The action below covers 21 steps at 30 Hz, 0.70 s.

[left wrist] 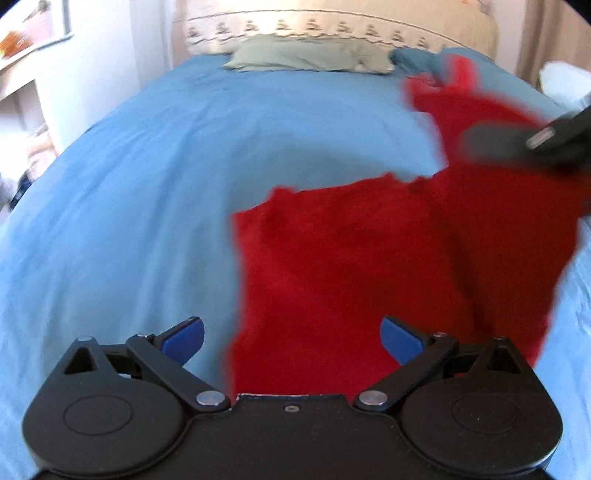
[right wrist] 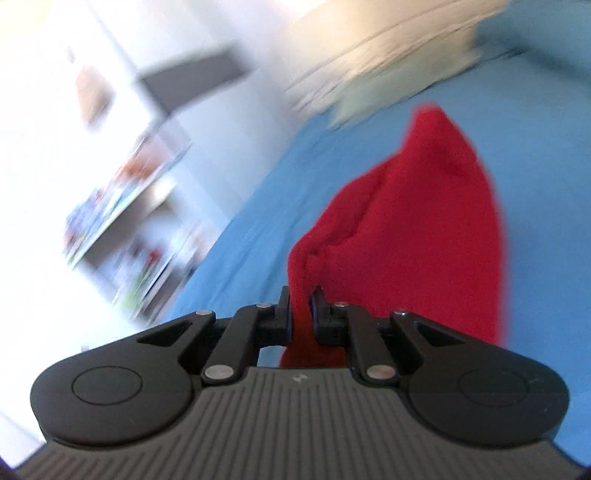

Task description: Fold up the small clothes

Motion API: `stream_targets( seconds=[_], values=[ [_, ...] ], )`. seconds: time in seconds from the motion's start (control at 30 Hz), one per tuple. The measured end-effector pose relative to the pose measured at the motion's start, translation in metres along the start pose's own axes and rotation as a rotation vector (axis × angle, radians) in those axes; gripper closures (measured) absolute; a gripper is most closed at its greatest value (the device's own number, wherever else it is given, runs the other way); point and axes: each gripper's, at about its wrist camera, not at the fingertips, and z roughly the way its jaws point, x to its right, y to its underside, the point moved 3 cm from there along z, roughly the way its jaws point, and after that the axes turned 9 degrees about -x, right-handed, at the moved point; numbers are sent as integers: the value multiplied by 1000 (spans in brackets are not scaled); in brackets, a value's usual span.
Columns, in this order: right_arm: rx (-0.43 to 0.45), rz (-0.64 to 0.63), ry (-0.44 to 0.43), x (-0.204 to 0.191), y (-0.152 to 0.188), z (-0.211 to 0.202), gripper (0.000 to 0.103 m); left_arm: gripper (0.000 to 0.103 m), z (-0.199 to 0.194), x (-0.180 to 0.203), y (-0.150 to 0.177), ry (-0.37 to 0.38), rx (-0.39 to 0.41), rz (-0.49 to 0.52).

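Note:
A red garment [left wrist: 369, 258] lies partly spread on the blue bedsheet [left wrist: 147, 184]. My left gripper [left wrist: 291, 332] is open and empty, with its blue pads just above the garment's near edge. My right gripper [right wrist: 302, 295] is shut on a bunched edge of the red garment [right wrist: 406, 229] and holds it lifted off the bed. The right gripper also shows blurred at the right of the left wrist view [left wrist: 535, 142], raising the garment's far right part.
A grey-green pillow [left wrist: 310, 55] and a patterned headboard [left wrist: 332, 26] stand at the bed's far end. A blue cloth [left wrist: 417, 59] lies beside the pillow. White shelves [right wrist: 122, 206] with colourful items stand left of the bed.

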Motion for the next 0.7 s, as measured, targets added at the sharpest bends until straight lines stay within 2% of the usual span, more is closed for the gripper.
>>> stream_targets(
  seconds=[0.07,0.1,0.17,0.2,0.27,0.33,0.37,0.4,0.43,0.53,0.67,0.7],
  values=[
    [-127,-61,-7,-17,17,49,79,0,-1,-21,16,-6,-20,-19],
    [-187,-77,20,-19,27,71,79,0,-1,-30,25,-12,-26,-29],
    [-268,-70,88,-15,47,108,79,0,0,-43,39,-12,-33,-42],
    [-285,-64,95,-12,54,117,79,0,-1,-49,45,-3,-35,-51],
    [-273,-71,110,-11,62,124,75,0,-1,-55,53,30,-35,-65],
    [-244,-71,93,-15,62,117,60,0,-4,-56,56,62,-24,-69],
    [-239,-73,77,-16,60,113,31,0,-7,-55,57,80,-12,-65],
    [-221,-77,60,-19,58,105,10,0,-11,-51,59,106,3,-57],
    [-185,-83,58,-23,54,95,7,0,-14,-47,59,133,16,-46],
    [-114,-101,69,-21,38,62,7,0,-25,-28,55,231,60,-3],
    [-42,-90,106,-3,29,14,7,2,-22,-8,46,286,78,2],
    [-39,-96,124,0,31,7,7,7,-20,-6,45,294,75,-18]
  ],
)
